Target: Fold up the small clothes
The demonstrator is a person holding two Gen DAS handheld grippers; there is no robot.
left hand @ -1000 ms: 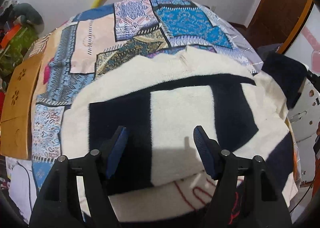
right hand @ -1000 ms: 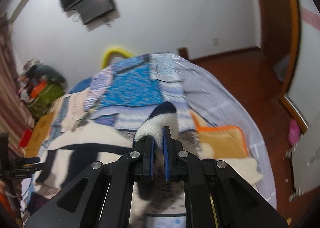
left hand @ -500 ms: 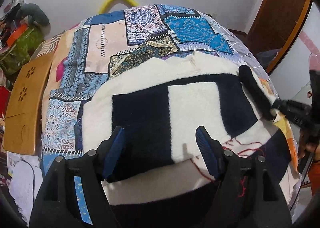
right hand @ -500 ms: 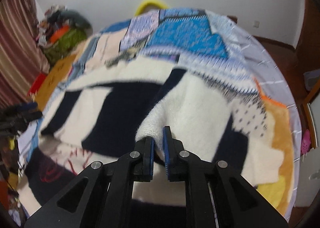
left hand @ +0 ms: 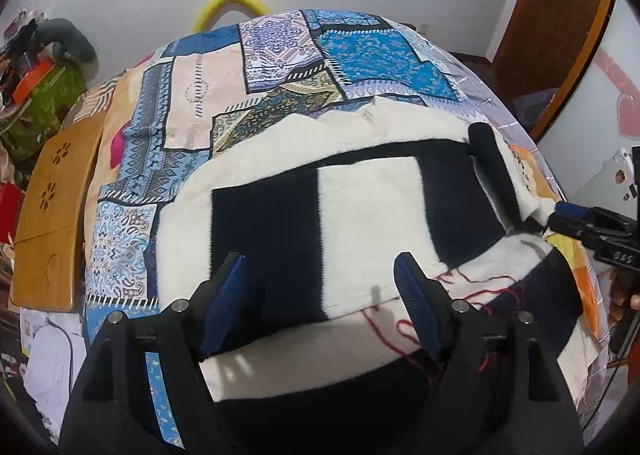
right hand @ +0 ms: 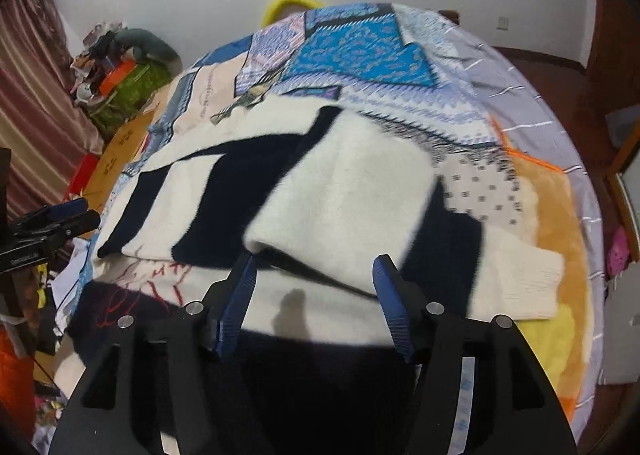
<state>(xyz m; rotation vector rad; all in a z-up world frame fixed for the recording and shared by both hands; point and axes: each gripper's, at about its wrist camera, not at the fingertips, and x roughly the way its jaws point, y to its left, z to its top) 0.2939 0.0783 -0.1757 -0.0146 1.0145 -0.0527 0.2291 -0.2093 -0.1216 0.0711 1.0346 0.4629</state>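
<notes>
Now the right gripper (right hand: 314, 297) has just opened, releasing the sweater sleeve (right hand: 348, 195).

Fuzzy cream-and-navy block-patterned knit sweater (left hand: 360, 215) lies spread flat on a patchwork bed cover, one sleeve (right hand: 344, 195) folded across its body with the navy cuff toward the far edge, red stitching near the hem.

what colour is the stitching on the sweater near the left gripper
Red, on the cream and navy sweater; the stitching is clearest in the left wrist view.
</notes>
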